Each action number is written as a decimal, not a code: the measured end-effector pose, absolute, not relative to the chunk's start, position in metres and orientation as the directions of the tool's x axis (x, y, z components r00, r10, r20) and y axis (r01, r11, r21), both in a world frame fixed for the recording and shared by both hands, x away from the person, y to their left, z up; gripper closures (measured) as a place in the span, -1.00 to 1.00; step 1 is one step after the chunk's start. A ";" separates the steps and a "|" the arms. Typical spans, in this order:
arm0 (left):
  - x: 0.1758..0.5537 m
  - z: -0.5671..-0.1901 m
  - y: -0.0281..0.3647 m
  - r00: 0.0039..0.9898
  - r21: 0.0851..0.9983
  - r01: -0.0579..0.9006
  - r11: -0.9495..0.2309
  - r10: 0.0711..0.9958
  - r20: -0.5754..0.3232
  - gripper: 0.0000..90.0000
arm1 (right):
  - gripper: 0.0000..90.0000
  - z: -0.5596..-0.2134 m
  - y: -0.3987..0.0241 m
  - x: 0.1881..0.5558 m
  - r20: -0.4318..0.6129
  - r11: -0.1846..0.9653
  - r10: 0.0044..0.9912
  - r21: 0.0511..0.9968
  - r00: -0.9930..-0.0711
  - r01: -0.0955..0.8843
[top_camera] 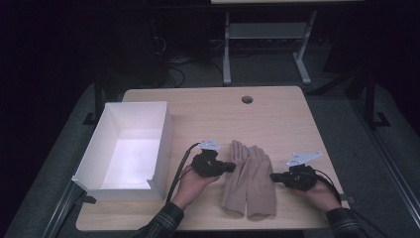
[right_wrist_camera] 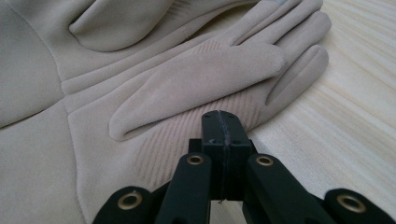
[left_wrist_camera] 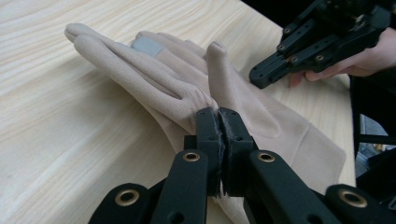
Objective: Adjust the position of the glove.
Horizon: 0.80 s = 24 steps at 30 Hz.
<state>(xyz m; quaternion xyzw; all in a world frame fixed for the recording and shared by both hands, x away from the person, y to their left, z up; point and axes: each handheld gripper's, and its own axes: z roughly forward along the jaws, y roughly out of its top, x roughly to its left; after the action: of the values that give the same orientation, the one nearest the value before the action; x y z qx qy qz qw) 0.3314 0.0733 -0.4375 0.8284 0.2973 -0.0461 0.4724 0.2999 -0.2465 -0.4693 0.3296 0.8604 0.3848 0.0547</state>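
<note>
Two beige gloves lie side by side on the wooden table (top_camera: 282,124), fingers pointing away from me. My left gripper (top_camera: 232,167) comes in from the left and is shut on the edge of the left glove (top_camera: 236,171). In the left gripper view the fabric (left_wrist_camera: 154,74) puckers into a raised ridge at the closed tips (left_wrist_camera: 219,112), and the glove's thumb stands up. My right gripper (top_camera: 272,176) points left at the right glove (top_camera: 261,183), shut with nothing in it. Its tips (right_wrist_camera: 221,116) hover over that glove's (right_wrist_camera: 196,79) ribbed edge. It also appears across the gloves (left_wrist_camera: 261,77).
An open white box (top_camera: 166,129) stands on the left part of the table, close beside my left hand. A round cable hole (top_camera: 246,99) sits near the far edge. Bare wood stretches beyond the gloves. Dark floor and a desk frame (top_camera: 227,49) lie behind.
</note>
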 end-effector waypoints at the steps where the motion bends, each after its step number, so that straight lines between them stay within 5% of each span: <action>1: 0.332 -0.437 0.073 0.820 0.755 0.536 -0.377 0.445 -0.360 0.95 | 1.00 -0.470 -0.246 0.300 0.162 0.484 0.609 0.699 -0.777 0.526; 24: 0.339 -0.433 0.044 0.834 0.757 0.532 -0.379 0.388 -0.392 0.95 | 1.00 -0.471 -0.234 0.306 0.174 0.484 0.584 0.710 -0.793 0.512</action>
<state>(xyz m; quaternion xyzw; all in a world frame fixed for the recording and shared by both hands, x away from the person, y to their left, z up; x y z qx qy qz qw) 0.3389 0.0442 -0.4326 0.8269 0.2783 -0.0746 0.4829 0.3060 -0.2344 -0.4710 0.3187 0.8601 0.3958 0.0454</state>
